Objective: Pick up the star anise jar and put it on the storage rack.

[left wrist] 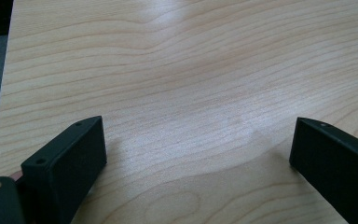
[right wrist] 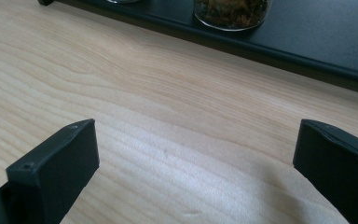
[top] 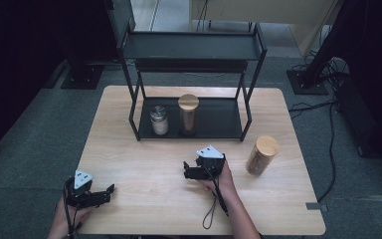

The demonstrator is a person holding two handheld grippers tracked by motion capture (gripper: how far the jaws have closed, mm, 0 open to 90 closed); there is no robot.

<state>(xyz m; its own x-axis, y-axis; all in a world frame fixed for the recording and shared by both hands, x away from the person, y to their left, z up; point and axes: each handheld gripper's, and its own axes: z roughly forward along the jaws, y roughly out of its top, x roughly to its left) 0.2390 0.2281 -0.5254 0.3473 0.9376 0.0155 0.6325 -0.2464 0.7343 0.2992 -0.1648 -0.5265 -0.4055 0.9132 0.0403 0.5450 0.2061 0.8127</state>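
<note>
A black two-tier rack [top: 191, 50] stands at the back of the wooden table [top: 144, 199]. On its lower shelf [top: 219, 119] sit a short jar [top: 159, 120] with a metal lid and white contents, and a tall jar [top: 188, 114] with a wooden lid. Another tall wooden-lidded jar [top: 261, 155] stands on the table at the right. My left gripper [top: 110, 189] rests open near the front left edge, its jaws wide apart over bare wood [left wrist: 191, 116]. My right gripper [top: 185, 169] is open at mid-table, facing the rack's lower shelf [right wrist: 317, 32] and the tall jar's base [right wrist: 233, 11].
Grey carpet surrounds the table. Cables and a black stand base [top: 306, 82] lie on the floor at the right. Another stand base [top: 82, 77] sits at the back left. The rack's upper shelf is bare.
</note>
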